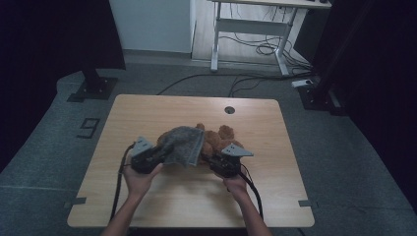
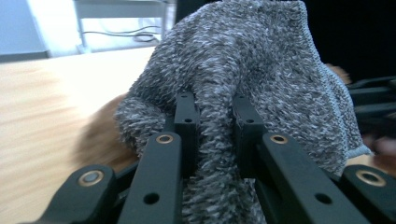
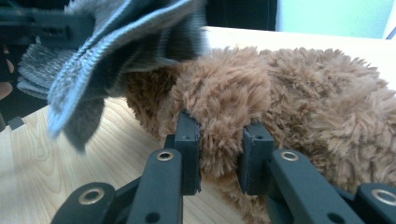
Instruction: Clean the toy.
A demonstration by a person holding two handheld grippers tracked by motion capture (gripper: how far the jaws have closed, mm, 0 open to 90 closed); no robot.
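Note:
A brown plush toy (image 1: 219, 138) lies on the wooden table (image 1: 147, 113), partly under a grey fuzzy cloth (image 1: 183, 144). My left gripper (image 1: 158, 153) is shut on a fold of the cloth (image 2: 243, 70) and holds it lifted over the toy's left side. In the left gripper view the cloth bunches between the two jaws of that gripper (image 2: 215, 121). My right gripper (image 1: 210, 160) is shut on a limb of the plush toy (image 3: 224, 98); brown fur is squeezed between the jaws of that gripper (image 3: 220, 140). The cloth (image 3: 116, 42) hangs at the upper left of the right gripper view.
A round cable hole (image 1: 229, 109) sits near the table's far edge. Beyond the table stand a white desk frame (image 1: 251, 29) with loose cables on the floor and dark stands (image 1: 93, 83) at either side.

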